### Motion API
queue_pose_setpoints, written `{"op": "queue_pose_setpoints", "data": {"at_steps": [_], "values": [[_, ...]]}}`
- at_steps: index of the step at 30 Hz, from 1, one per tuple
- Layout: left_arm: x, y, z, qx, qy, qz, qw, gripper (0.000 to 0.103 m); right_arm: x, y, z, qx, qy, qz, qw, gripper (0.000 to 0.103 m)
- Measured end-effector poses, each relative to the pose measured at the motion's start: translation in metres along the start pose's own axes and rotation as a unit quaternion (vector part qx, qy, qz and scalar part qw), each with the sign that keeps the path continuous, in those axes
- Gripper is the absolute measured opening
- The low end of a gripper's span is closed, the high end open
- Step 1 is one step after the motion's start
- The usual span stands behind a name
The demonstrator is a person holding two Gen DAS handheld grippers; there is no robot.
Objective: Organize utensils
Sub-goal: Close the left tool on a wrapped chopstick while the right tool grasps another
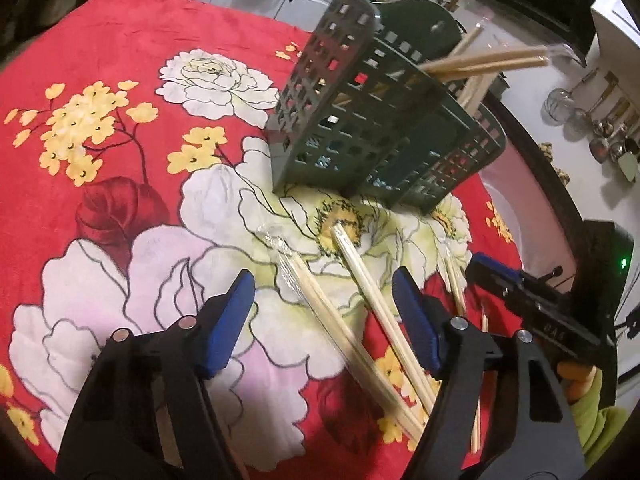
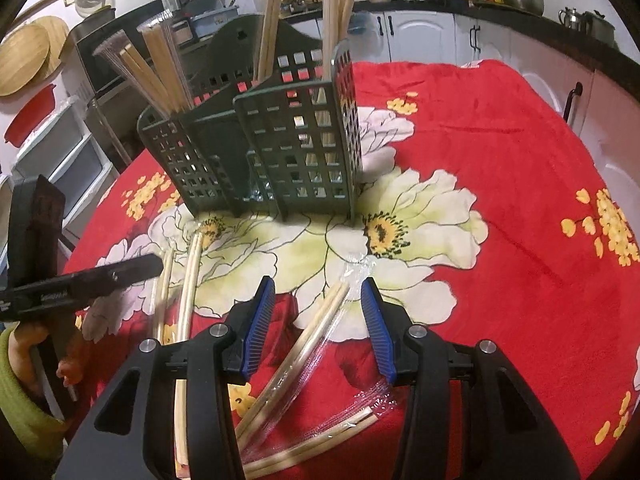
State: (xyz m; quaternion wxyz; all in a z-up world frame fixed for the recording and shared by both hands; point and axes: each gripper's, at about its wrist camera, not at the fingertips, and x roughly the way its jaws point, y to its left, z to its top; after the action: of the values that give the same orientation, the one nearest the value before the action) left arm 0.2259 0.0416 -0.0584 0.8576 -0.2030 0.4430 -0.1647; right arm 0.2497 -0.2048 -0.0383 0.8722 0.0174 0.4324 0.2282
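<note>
I judge the job partly done: the green caddy point(image 2: 280, 136) already holds four wrapped chopstick pairs, standing in its compartments. About four more pairs point(image 2: 304, 336) lie on the floral cloth point(image 2: 500, 200) in front of it (overlaps make the count unsure). My left gripper point(image 1: 324, 320) and right gripper point(image 2: 318, 320) both gape, holding nothing, above those loose pairs.

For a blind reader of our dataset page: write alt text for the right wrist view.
An open gripper hovers over a plastic-wrapped pair of chopsticks on a red flowered tablecloth. Behind stands a dark green slotted utensil holder already holding wrapped chopsticks; more pairs lie at left.
</note>
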Motion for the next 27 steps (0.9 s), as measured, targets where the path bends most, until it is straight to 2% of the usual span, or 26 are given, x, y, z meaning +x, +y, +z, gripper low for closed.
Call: {"op": "queue_pose_setpoints", "data": {"at_steps": [2, 8, 12, 18, 22, 26, 27], "values": [[0.003, 0.002, 0.004, -0.004, 0.000, -0.001, 1.0000, 0.057, 0.003, 0.000, 0.000, 0.001, 0.007, -0.002, 1.000, 0.043], [0.010, 0.009, 0.010, -0.007, -0.005, 0.008, 0.9999, 0.035, 0.014, -0.002, 0.004, 0.004, 0.024, -0.010, 1.000, 0.043], [0.011, 0.018, 0.012, -0.016, -0.009, 0.009, 0.9998, 0.023, 0.026, -0.009, 0.007, 0.031, 0.045, -0.016, 0.998, 0.043], [0.011, 0.028, 0.014, -0.030, -0.010, 0.005, 0.9995, 0.012, 0.034, -0.014, 0.012, 0.053, 0.053, -0.015, 0.997, 0.043], [0.009, 0.033, 0.014, -0.035, -0.014, 0.000, 0.9993, 0.008, 0.039, -0.011, 0.016, 0.052, 0.048, -0.040, 0.997, 0.029], [0.008, 0.037, 0.015, -0.037, -0.014, -0.003, 0.9992, 0.005, 0.045, -0.013, 0.019, 0.054, 0.043, -0.046, 0.997, 0.012], [0.007, 0.039, 0.015, -0.038, -0.014, -0.005, 0.9992, 0.004, 0.046, -0.015, 0.020, 0.054, 0.042, -0.045, 0.997, 0.011]]}}
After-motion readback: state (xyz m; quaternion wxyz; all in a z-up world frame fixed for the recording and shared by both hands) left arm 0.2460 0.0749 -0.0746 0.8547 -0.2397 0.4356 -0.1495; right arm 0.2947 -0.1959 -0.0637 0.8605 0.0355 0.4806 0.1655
